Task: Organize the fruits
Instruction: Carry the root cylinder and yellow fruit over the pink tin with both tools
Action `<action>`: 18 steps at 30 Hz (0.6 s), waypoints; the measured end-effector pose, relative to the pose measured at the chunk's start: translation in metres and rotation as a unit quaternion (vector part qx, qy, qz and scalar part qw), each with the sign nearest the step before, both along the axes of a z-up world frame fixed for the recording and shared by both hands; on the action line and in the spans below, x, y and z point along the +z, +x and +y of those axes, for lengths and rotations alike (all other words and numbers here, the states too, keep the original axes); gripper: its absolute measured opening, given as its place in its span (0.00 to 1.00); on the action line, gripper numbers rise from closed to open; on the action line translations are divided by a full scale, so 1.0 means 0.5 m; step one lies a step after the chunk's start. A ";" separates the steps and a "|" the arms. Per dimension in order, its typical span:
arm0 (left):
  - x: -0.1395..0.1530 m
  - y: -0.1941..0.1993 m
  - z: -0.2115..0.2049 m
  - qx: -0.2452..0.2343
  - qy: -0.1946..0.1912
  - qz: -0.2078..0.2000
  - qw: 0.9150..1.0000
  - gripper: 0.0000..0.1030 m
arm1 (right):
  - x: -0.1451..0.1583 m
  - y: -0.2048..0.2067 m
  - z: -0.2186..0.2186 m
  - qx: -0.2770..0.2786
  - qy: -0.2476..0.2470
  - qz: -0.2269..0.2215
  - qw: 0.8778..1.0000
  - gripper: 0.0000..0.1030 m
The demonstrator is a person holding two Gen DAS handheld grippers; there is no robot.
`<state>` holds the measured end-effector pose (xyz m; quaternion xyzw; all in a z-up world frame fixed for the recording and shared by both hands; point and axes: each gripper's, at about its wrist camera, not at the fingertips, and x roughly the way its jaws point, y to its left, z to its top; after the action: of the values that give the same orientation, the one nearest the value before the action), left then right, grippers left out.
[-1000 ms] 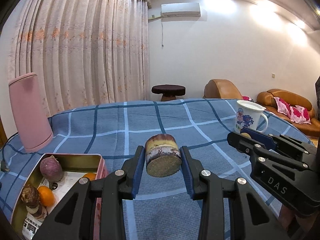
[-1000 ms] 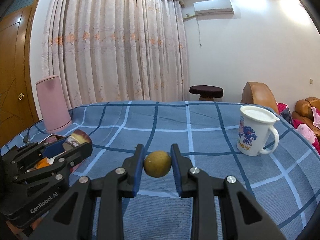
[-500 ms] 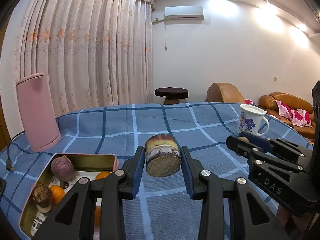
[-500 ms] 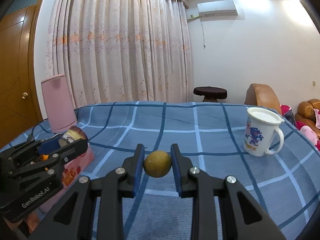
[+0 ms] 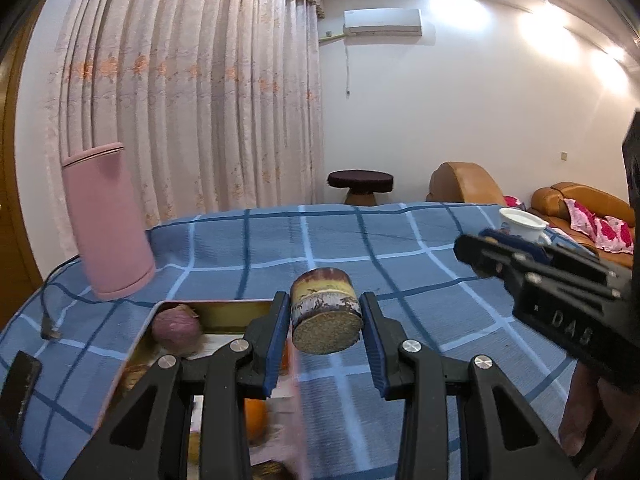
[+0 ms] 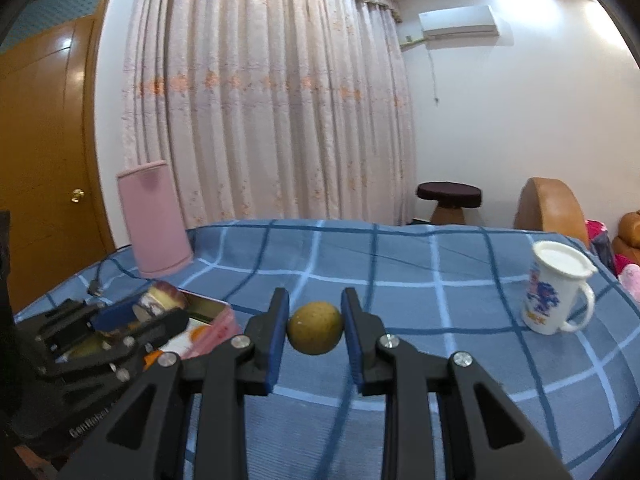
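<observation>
My left gripper (image 5: 326,318) is shut on a short cut chunk (image 5: 322,300) with a yellow and purple rind, its rough cut face toward me. It hangs above the right rim of an open pink tin (image 5: 224,308). In the tin lie a purple fruit (image 5: 176,326) and an orange (image 5: 254,416); my fingers hide part of the inside. My right gripper (image 6: 316,316) is shut on a small round yellow-brown fruit (image 6: 316,330) above the blue checked cloth (image 6: 440,280). In the right wrist view the tin (image 6: 218,320) lies to the left, under the left gripper (image 6: 132,316).
A tall pink cylinder (image 5: 106,220) stands behind the tin, with a dark cable (image 5: 50,320) beside it. A white printed mug (image 6: 554,292) stands on the right of the cloth. A dark flat object (image 5: 20,380) lies at the left edge. Brown sofas are beyond the table.
Both grippers have moved left and slightly up, each keeping its grip. The tin now sits under the left gripper's fingers, and the mug has slid toward the right in both views.
</observation>
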<state>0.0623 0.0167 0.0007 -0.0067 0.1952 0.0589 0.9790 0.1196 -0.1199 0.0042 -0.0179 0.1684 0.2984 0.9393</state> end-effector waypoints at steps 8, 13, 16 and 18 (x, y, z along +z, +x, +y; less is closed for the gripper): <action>0.004 -0.030 0.077 0.033 -0.004 0.012 0.999 0.36 | 0.026 -0.025 0.087 0.052 0.000 -0.003 0.999 0.29; -0.001 -0.051 0.121 0.053 -0.010 0.017 0.998 0.36 | 0.029 -0.044 0.140 0.081 -0.006 -0.004 0.997 0.29; -0.006 -0.059 0.141 0.062 -0.014 0.022 0.998 0.36 | 0.025 -0.052 0.168 0.095 -0.012 -0.001 0.995 0.29; -0.010 -0.065 0.153 0.066 -0.017 0.024 0.997 0.36 | 0.018 -0.056 0.185 0.103 -0.015 0.002 0.995 0.29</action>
<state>0.0298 0.0934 -0.0041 -0.0343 0.2190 0.1201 0.9677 0.0914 -0.0273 0.0133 -0.0488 0.1724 0.3908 0.9029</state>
